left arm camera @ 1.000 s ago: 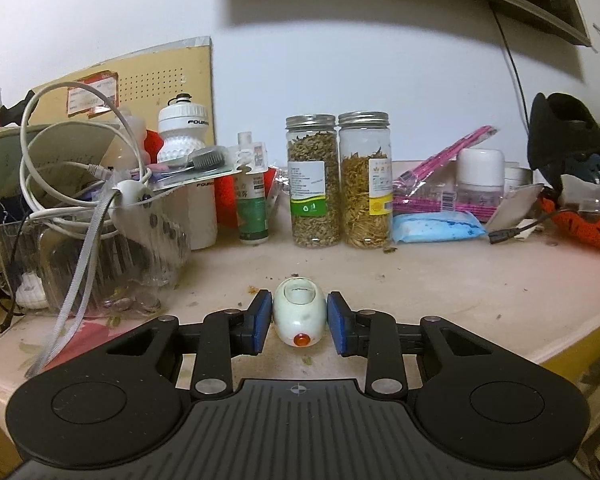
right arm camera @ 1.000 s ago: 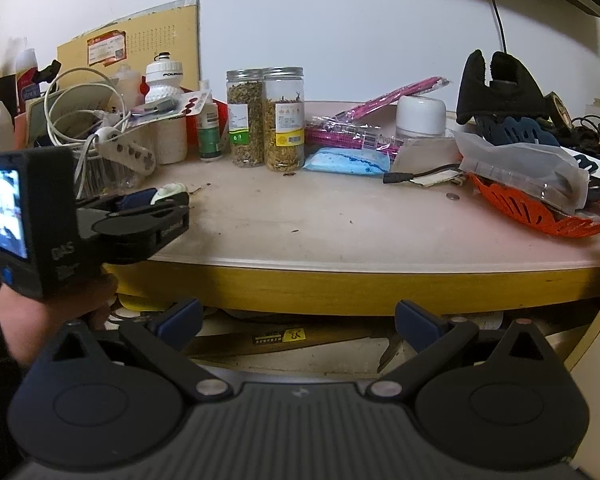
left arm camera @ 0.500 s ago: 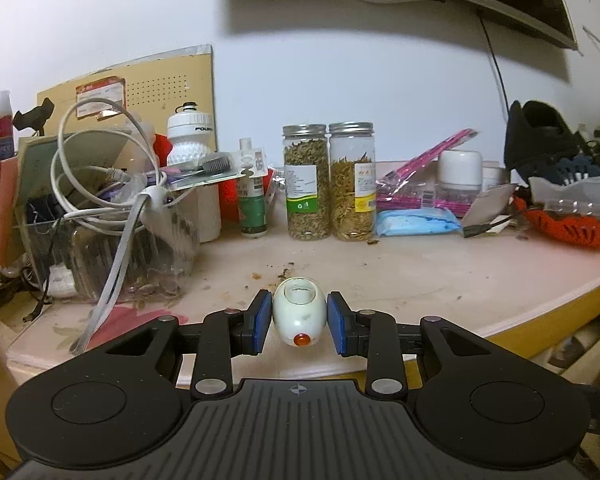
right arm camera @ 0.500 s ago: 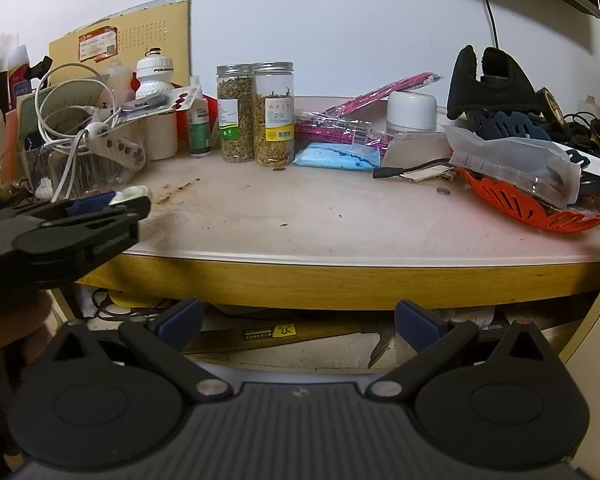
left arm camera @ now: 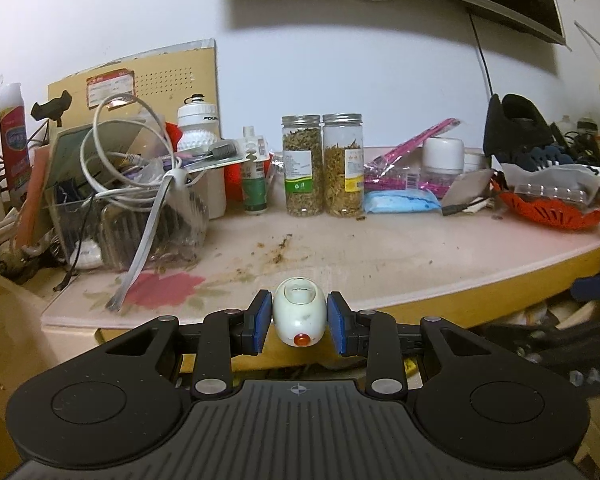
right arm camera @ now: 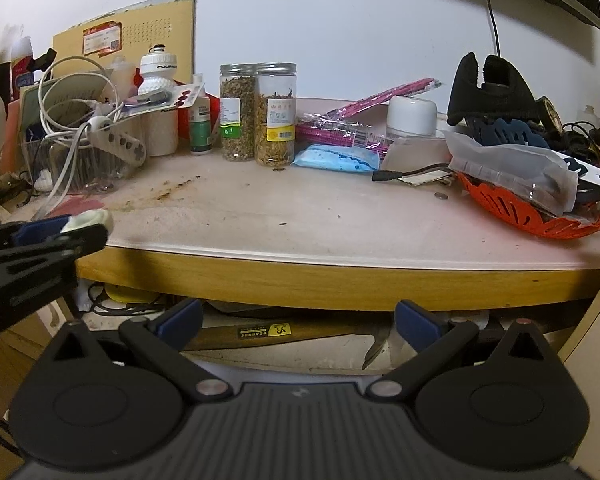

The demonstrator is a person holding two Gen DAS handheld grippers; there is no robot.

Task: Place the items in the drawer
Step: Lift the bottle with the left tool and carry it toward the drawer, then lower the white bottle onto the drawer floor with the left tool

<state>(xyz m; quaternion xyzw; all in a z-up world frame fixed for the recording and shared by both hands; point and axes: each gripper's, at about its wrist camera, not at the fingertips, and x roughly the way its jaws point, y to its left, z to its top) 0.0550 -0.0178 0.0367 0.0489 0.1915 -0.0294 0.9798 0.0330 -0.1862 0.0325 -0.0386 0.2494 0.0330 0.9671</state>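
The left hand-held gripper (left arm camera: 299, 322) was clamped on a white egg-shaped gadget (left arm camera: 299, 316) off the table (left arm camera: 420, 256) edge, the right hand-held gripper (right arm camera: 298, 322) spread empty, no drawer in view.

Two tall glass jars of dried herbs (left arm camera: 322, 165) are standing side by side at the back of the wooden desk (left arm camera: 380, 248), against the wall. A clear plastic bin of coiled white cables (left arm camera: 128, 208) is sitting to their left, with a white sports bottle (left arm camera: 198, 128) behind it. A flat blue packet (left arm camera: 400, 202) is lying just right of the jars, and an orange slotted basket (left arm camera: 552, 208) is resting at the far right. The left gripper (left arm camera: 299, 322) is hanging before the desk's front edge, with a small white egg-shaped device (left arm camera: 299, 316) sitting between its fingers.
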